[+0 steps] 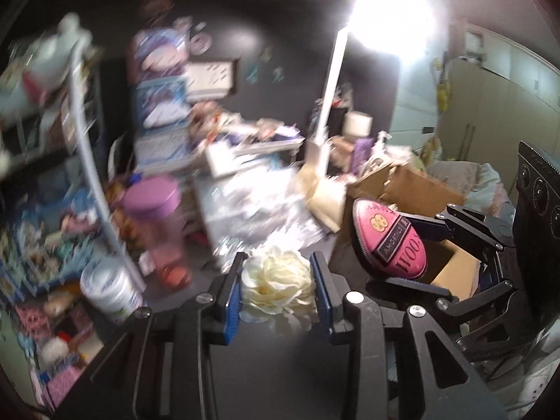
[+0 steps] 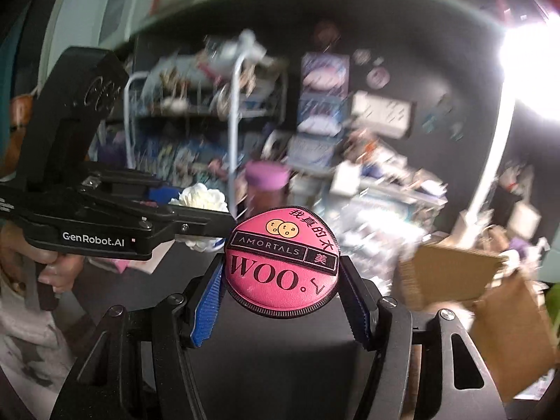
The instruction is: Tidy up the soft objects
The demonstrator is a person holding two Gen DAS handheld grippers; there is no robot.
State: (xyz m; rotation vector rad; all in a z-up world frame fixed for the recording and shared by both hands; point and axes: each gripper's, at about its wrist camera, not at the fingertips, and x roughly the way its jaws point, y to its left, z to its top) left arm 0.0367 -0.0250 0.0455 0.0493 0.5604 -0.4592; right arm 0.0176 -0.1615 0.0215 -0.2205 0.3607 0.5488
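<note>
My left gripper (image 1: 277, 280) is shut on a cream fabric flower (image 1: 276, 281), held in the air between its blue pads. The flower also shows in the right wrist view (image 2: 201, 201), in the left gripper (image 2: 224, 217) at the left. My right gripper (image 2: 281, 276) is shut on a round pink pouch (image 2: 281, 262) printed "WOO". In the left wrist view the pouch (image 1: 388, 241) sits in the right gripper (image 1: 402, 245) at the right, above an open cardboard box (image 1: 444, 262).
A cluttered shelf rack (image 1: 52, 175) stands left, with a purple-lidded jar (image 1: 154, 210) and a white can (image 1: 108, 292). A desk piled with items (image 1: 252, 154) and a bright lamp (image 1: 388, 14) are behind. Brown paper bags (image 2: 465, 276) stand right.
</note>
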